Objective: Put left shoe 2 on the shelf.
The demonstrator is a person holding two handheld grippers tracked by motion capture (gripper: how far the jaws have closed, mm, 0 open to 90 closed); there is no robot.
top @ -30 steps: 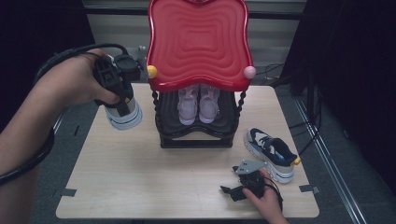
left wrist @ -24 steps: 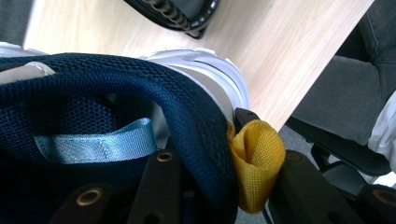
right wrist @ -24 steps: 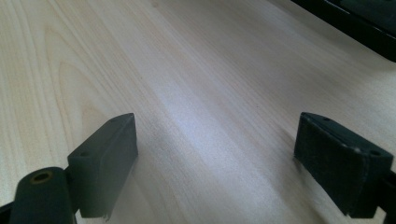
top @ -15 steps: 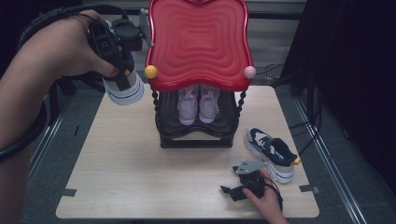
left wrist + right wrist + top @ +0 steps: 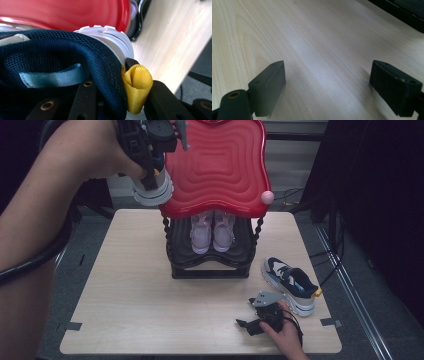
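the left tool (image 5: pixel 150 167) is clenched on the heel collar of a navy mesh sneaker (image 5: pixel 150 187), one jaw inside the opening and one outside by the yellow pull loop (image 5: pixel 137 87), and carries it in the air just left of the red top shelf (image 5: pixel 217 167) of the shoe rack, level with that shelf's edge. the sneaker looks light and soft in the upper: padded knit mesh that gives under pressure, a thin blue ribbon tab (image 5: pixel 52 78) inside, and a stiffer white ridged sole (image 5: pixel 110 37). the padded collar seems the sound place to hold, since the sole is too broad and the loop too floppy; hung from the heel it will likely swing toe-down. the shelf is glossy moulded plastic with wavy concentric ridges, probably slick. below it, on the black lower tier (image 5: pixel 210 260), stands a pale lilac pair (image 5: pixel 212 232). the matching sneaker (image 5: pixel 290 282) lies right of the rack on the pale wood-grain bench (image 5: pixel 135 305). the right tool (image 5: pixel 252 320), released with jaws wide, rests on the bench in front of the rack.
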